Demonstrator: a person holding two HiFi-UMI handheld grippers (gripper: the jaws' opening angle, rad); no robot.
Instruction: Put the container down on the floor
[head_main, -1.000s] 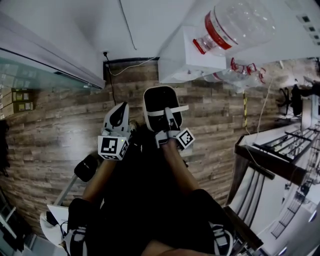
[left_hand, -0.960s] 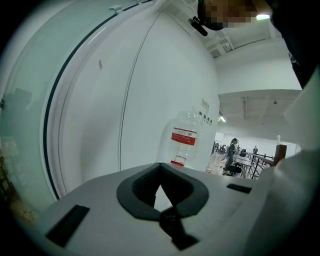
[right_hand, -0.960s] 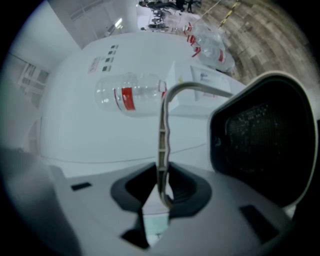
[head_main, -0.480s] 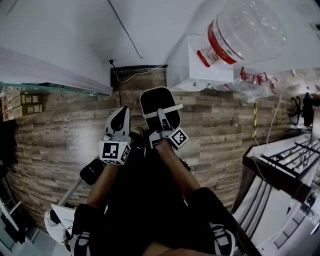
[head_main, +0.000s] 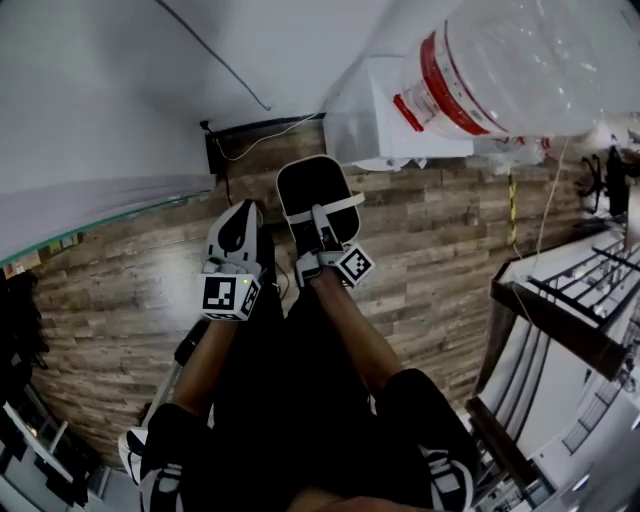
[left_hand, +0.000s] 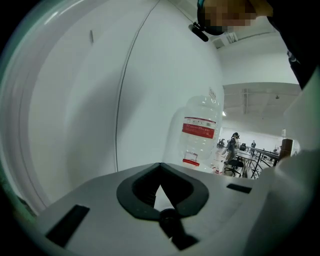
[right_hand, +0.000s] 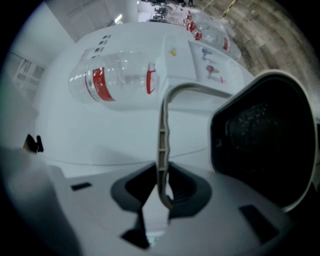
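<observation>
Right tongs (right_hand: 159, 175) pinch container (head_main: 305, 185) handle (right_hand: 163, 120), seemingly aloft

Right gripper (head_main: 322, 228) holds container (head_main: 305, 190) over wood floor (head_main: 120, 285); left gripper (head_main: 238, 222) alongside.

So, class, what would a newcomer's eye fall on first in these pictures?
First, the oval white plastic container with a dark inside, at the middle of the head view, hanging by its thin white handle from the right tongs over the brown wood-plank floor. Then the big clear plastic water bottle with a red label, at top right.
</observation>
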